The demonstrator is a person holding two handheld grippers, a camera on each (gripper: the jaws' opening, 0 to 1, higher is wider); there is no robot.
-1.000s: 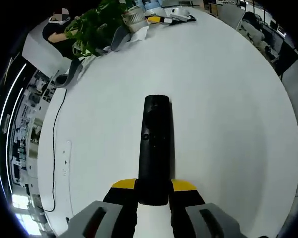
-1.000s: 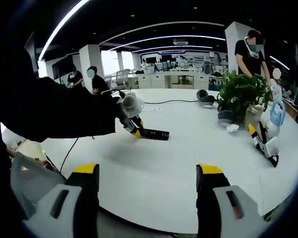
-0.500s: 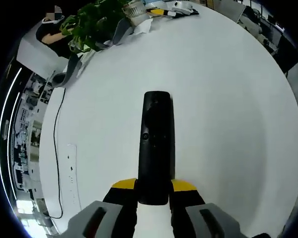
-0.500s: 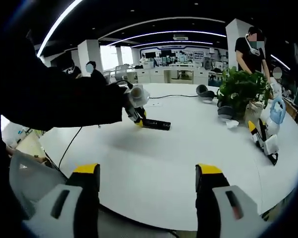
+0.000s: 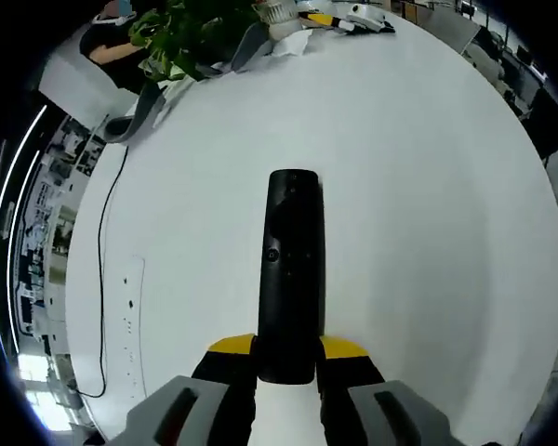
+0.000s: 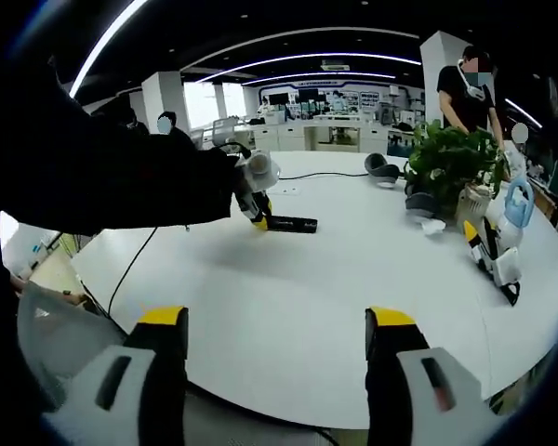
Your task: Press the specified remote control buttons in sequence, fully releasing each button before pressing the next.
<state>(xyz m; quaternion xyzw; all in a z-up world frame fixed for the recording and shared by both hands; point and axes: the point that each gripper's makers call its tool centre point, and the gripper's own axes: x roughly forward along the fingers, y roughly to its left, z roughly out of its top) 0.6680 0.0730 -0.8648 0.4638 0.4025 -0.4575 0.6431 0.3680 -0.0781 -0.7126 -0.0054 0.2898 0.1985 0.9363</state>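
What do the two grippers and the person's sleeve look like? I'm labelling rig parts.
Both the left gripper and right gripper have grey bodies with dark slots, black jaws and yellow tips. The sleeve is dark, long and loose.

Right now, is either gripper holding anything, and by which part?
The left gripper clamps the black remote control by its near end. The right gripper is open and holds nothing.

Glossy black plastic remote (image 5: pixel 291 269); matt white table (image 5: pixel 428 186)
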